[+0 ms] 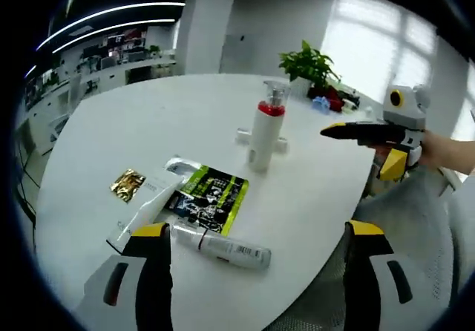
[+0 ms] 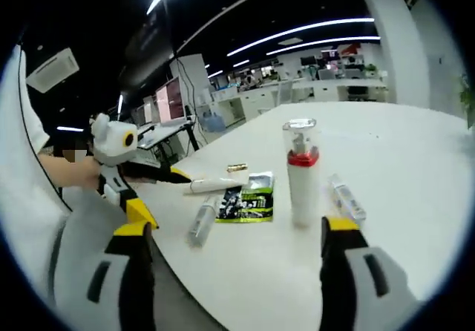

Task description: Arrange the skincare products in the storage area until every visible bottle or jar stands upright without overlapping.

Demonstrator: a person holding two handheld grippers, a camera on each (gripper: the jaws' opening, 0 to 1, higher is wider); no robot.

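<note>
So the big white desk (image 1: 148, 123) is taking up most of both views, rounded edge facing the person. On it the pump bottle (image 1: 266, 134) with the red collar and clear cap is standing upright, the only product doing that right now. Just beside it in the left gripper view, the black and green sachet (image 1: 209, 197) is lying flat, with a white tube (image 1: 145, 205) lying at its side and seeming to touch it. A slim spray bottle (image 1: 226, 248) is lying on its side near the desk edge, just below the sachet. A small gold packet (image 1: 128, 184) is sitting near the tube, apart from it.

In the right gripper view another small clear bottle (image 2: 346, 197) is lying down beside the pump bottle.

The left tool (image 1: 252, 234) is hanging over the desk edge with jaws wide, nothing between them. The right tool (image 2: 234, 231) is also spread wide, gripping nothing. A potted plant (image 1: 308, 64) is sitting at the far edge
</note>
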